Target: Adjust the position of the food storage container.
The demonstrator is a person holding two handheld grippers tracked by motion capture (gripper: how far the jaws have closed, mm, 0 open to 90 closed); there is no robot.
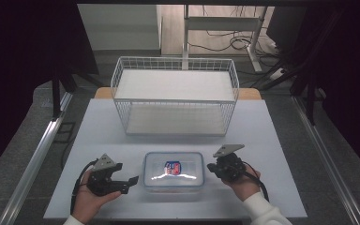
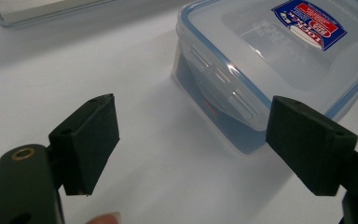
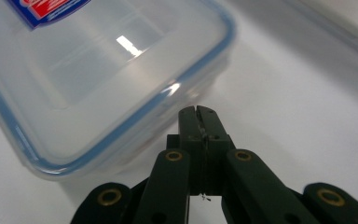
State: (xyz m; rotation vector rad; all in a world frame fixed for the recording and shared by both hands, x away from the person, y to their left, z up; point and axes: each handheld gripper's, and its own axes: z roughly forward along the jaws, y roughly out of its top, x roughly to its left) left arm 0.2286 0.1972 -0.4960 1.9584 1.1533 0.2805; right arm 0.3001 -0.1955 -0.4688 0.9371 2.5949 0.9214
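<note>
- Container (image 1: 173,169): clear rect. plastic box w/ blue-seal clip lid and a red/blue label on top. Sits on the white table (image 1: 98,136), near edge, centred between the two grippers, just in front of the white wire basket (image 1: 175,96).
- Left gripper (image 1: 130,180): held in the person's left hand (image 1: 90,199), just beside the box's left side, not touching. Jaws stand wide apart and hold nothing.
- Right gripper (image 1: 212,167): held in the right hand (image 1: 243,185), tip near the box's right side. Jaws pressed together w/ nothing between them. Contact w/ the box wall cannot be told.
- Handling (judgement): rigid moulded plastic, not fragile, prob. light. Smooth walls and lid likely slippery under the pads. Something dark shows inside, so weight could be off-centre.
- Where to grip (judgement): across a short side at the rim, under the lid lip, or on a side latch flap. The lip gives the pads an edge to catch. The flat lid top gives no purchase.
- Left gripper view: shows the latch flap (image 2: 223,86) on the box's side and a dark mass behind the wall. The high view shows neither. Label text appears here too.
- Right gripper view: shows the shut jaw tips close to a lid corner (image 3: 223,28) and the blue seal line.
- High view: shows overall layout, incl. basket position and both hands' spacing about the box.
</note>
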